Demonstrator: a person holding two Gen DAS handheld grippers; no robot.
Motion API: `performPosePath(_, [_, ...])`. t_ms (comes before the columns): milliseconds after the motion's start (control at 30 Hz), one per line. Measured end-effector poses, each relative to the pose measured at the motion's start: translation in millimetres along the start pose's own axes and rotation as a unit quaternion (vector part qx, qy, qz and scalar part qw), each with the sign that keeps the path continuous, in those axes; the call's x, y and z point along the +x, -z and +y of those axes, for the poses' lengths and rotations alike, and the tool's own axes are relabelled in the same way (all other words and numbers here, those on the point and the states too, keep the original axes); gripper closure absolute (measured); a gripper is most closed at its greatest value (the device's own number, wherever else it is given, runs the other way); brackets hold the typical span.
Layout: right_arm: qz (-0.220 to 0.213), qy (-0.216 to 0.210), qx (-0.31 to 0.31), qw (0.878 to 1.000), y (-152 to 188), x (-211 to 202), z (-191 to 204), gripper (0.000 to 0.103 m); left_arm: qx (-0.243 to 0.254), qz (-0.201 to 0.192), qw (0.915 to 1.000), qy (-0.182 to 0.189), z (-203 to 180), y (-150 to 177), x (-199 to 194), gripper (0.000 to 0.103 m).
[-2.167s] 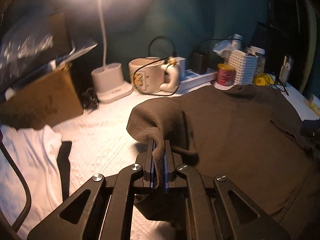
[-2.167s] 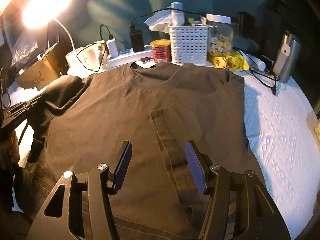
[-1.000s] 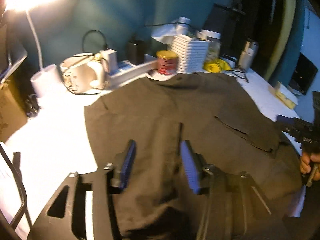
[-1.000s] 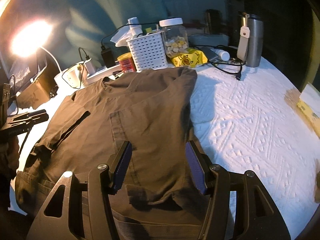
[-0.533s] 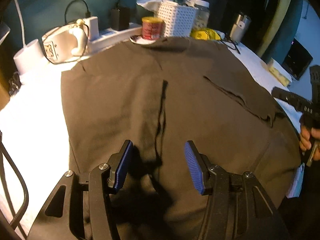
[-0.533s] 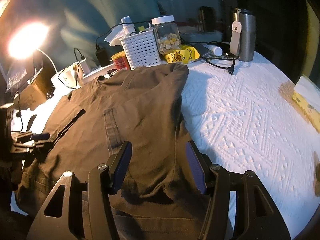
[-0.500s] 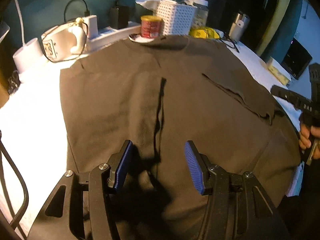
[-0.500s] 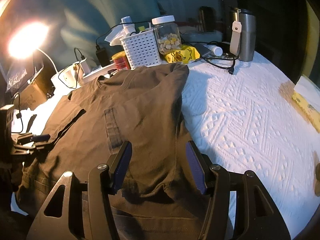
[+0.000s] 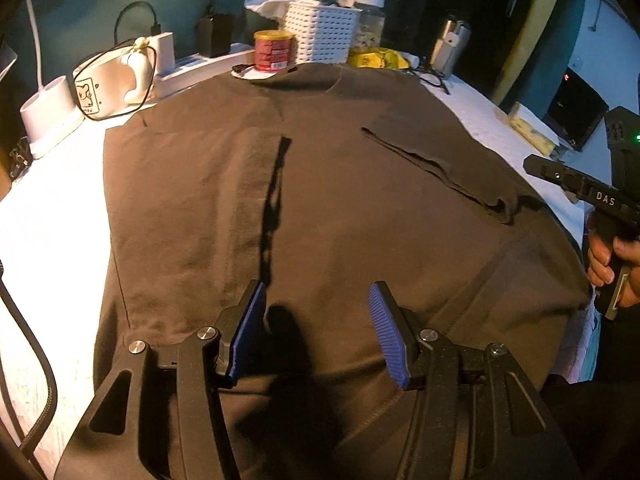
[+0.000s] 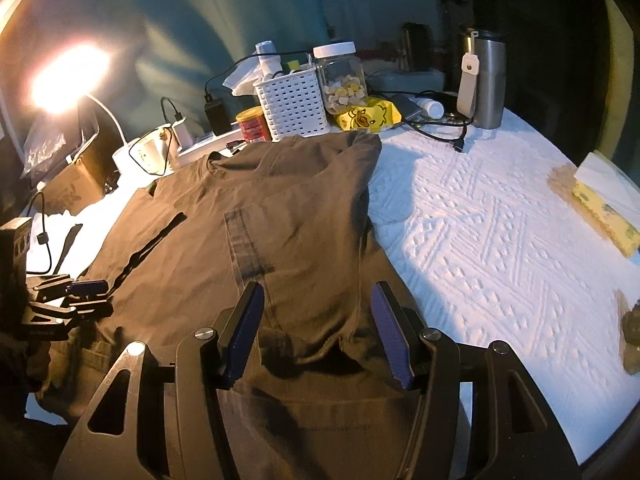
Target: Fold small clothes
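A dark brown T-shirt (image 9: 320,200) lies flat on the white textured cloth, collar toward the back, both sleeves folded in over its body. My left gripper (image 9: 318,300) hovers open over the shirt's lower middle, nothing between its blue pads. The right gripper (image 9: 580,188) shows at the right edge of that view, held by a hand. In the right wrist view the same shirt (image 10: 288,232) fills the left half, and my right gripper (image 10: 318,304) stands open above its lower right part, near the hem. The left gripper (image 10: 76,292) shows at the left edge there.
Along the back stand a white basket (image 10: 294,108), a red can (image 10: 252,124), a clear jar (image 10: 344,80), a yellow packet (image 10: 368,116), a steel tumbler (image 10: 486,80), a mug (image 9: 108,84), a power strip and cables. A lamp (image 10: 68,76) glares at left. White cloth (image 10: 500,240) lies right of the shirt.
My left gripper let go of the left sleeve, which now lies folded over the shirt, then came down closer over the shirt's lower part. The right view has slid rightward along the hem.
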State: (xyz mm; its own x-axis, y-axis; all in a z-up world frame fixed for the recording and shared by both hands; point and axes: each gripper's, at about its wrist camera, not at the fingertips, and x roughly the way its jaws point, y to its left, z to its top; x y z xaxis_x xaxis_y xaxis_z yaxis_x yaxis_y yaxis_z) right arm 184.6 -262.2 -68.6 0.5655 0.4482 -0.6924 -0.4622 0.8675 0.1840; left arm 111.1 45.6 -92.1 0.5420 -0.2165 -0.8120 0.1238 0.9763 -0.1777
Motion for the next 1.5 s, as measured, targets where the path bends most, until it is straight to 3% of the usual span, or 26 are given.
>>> performPosePath(600, [-0.012, 0.006, -0.014, 1.0, 37.9, -41.0, 11.1, 0.044, -0.001, -0.063, 0.998, 0.001, -35.8, 28.9, -42.0, 0.049])
performPosePath(1000, [0.003, 0.033, -0.008, 0.999, 73.0, -48.3, -18.4, 0.044, -0.012, -0.063, 0.998, -0.004, -56.7, 60.2, -41.6, 0.049])
performPosePath(1067, [0.006, 0.032, -0.008, 0.999, 76.4, -46.5, -23.3, 0.044, -0.014, -0.063, 0.9979, -0.009, -57.8, 64.0, -43.5, 0.049])
performPosePath(1233, [0.019, 0.027, -0.019, 0.999, 82.8, -38.7, -25.9, 0.062, -0.032, -0.065, 0.9968, -0.034, -52.1, 75.4, -52.3, 0.049])
performPosePath(1500, [0.022, 0.045, -0.021, 0.998, 85.6, -31.4, -32.3, 0.064, -0.054, -0.075, 0.9917, -0.089, -28.5, 95.7, -77.9, 0.049])
